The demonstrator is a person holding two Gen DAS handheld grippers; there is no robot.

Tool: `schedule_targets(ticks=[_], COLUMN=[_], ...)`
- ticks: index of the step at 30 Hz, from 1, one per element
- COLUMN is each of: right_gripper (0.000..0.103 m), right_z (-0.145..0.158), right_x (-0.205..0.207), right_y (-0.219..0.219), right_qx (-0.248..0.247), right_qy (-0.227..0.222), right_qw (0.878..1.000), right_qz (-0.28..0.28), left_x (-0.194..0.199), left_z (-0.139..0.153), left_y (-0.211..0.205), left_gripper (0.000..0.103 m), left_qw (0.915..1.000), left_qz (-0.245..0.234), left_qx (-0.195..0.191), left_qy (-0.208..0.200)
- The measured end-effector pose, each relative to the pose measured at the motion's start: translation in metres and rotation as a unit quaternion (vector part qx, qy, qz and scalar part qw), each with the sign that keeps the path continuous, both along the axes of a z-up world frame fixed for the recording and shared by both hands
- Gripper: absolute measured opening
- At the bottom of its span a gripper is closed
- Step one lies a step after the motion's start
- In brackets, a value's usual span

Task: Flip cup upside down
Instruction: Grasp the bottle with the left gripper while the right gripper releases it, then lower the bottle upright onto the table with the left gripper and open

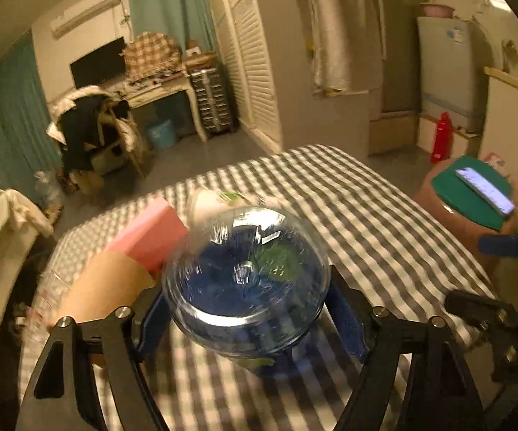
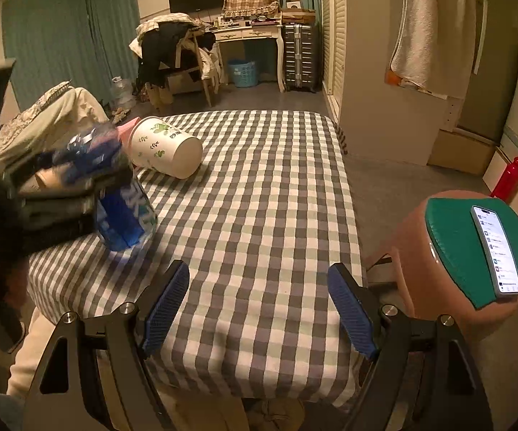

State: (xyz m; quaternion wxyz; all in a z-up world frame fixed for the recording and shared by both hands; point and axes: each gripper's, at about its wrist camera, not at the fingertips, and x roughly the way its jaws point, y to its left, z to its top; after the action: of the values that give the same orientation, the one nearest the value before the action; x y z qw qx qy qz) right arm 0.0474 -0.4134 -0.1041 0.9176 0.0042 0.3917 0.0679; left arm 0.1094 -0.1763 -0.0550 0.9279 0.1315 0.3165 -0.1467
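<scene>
A clear glass cup [image 1: 246,282] with a blue and green pattern is clamped between the blue pads of the left hand-held gripper [image 1: 248,323], its round base turned toward that camera, above the near left part of the checked desk [image 2: 259,186]. In the right wrist view the same cup [image 2: 124,212] is seen tilted, with its lower end close to the cloth; whether it touches cannot be told. The right hand-held gripper [image 2: 259,305] is held empty, jaws spread wide, over the near edge of the desk.

Slippage is judged the main risk: smooth glass is held on two narrow pads, and a fast wrist turn could let the cup twist out or strike the desk rim-first. A second risk is a knock against the white leaf-print cup [image 2: 167,147], which lies on its side just beyond the left hand-held gripper, beside a pink box [image 1: 151,235].

Much is blurred by motion. The rim of the glass cup is hidden, so its exact angle cannot be judged. The pink box is largely covered in the right wrist view. A brown shape at the left of the held cup is not identifiable.
</scene>
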Motion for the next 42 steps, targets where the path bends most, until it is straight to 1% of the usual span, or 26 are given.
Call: schedule_targets(ticks=[3, 7, 11, 18, 23, 26, 30, 32, 33, 35, 36, 38, 39, 42], right_gripper=[0.079, 0.079, 0.079, 0.079, 0.079, 0.079, 0.079, 0.079, 0.079, 0.079, 0.079, 0.079, 0.079, 0.079], right_z=[-0.001, 0.0, 0.001, 0.007, 0.019, 0.025, 0.033, 0.039, 0.042, 0.049, 0.052, 0.06, 0.064, 0.075], right_x=[-0.002, -0.005, -0.007, -0.01, -0.018, -0.022, -0.03, -0.037, -0.04, -0.046, -0.049, -0.055, -0.057, -0.064], right_y=[0.002, 0.003, 0.003, 0.006, 0.008, 0.012, 0.019, 0.024, 0.028, 0.033, 0.035, 0.043, 0.048, 0.061], right_qx=[-0.003, -0.005, -0.005, -0.005, -0.003, -0.002, -0.003, -0.005, -0.006, -0.008, -0.009, -0.017, -0.02, -0.029], right_qy=[0.001, 0.001, 0.001, -0.003, -0.021, -0.028, -0.041, -0.051, -0.057, -0.068, -0.073, -0.09, -0.097, -0.116], right_qw=[1.0, 1.0, 1.0, 1.0, 1.0, 1.0, 0.999, 0.999, 0.998, 0.998, 0.997, 0.996, 0.995, 0.993], right_qz=[0.001, 0.001, -0.002, 0.0, 0.0, 0.0, 0.002, 0.004, 0.005, 0.008, 0.01, 0.016, 0.017, 0.021], left_x=[-0.005, -0.009, -0.011, -0.022, -0.046, -0.06, -0.078, -0.081, -0.085, -0.087, -0.09, -0.093, -0.096, -0.102], left_z=[-0.013, -0.019, -0.014, -0.003, 0.003, 0.004, 0.009, 0.014, 0.02, 0.029, 0.036, 0.045, 0.051, 0.063], left_y=[0.003, 0.01, 0.017, 0.025, 0.035, 0.043, 0.064, 0.076, 0.083, 0.094, 0.101, 0.107, 0.111, 0.116], left_gripper=[0.078, 0.078, 0.078, 0.078, 0.078, 0.079, 0.079, 0.079, 0.079, 0.079, 0.079, 0.079, 0.083, 0.086], left_qw=[0.9997, 0.9993, 0.9989, 0.9984, 0.9982, 0.998, 0.996, 0.9953, 0.9945, 0.9924, 0.9903, 0.9878, 0.9866, 0.9843], left_qz=[0.002, 0.003, 0.005, 0.0, -0.005, -0.004, 0.021, 0.035, 0.049, 0.064, 0.071, 0.077, 0.079, 0.085], left_qx=[-0.001, -0.015, -0.033, -0.048, -0.054, -0.056, -0.08, -0.086, -0.091, -0.105, -0.12, -0.134, -0.14, -0.146], left_qy=[0.022, 0.033, 0.032, 0.03, 0.024, 0.028, 0.034, 0.027, 0.017, 0.004, -0.005, -0.018, -0.025, -0.049])
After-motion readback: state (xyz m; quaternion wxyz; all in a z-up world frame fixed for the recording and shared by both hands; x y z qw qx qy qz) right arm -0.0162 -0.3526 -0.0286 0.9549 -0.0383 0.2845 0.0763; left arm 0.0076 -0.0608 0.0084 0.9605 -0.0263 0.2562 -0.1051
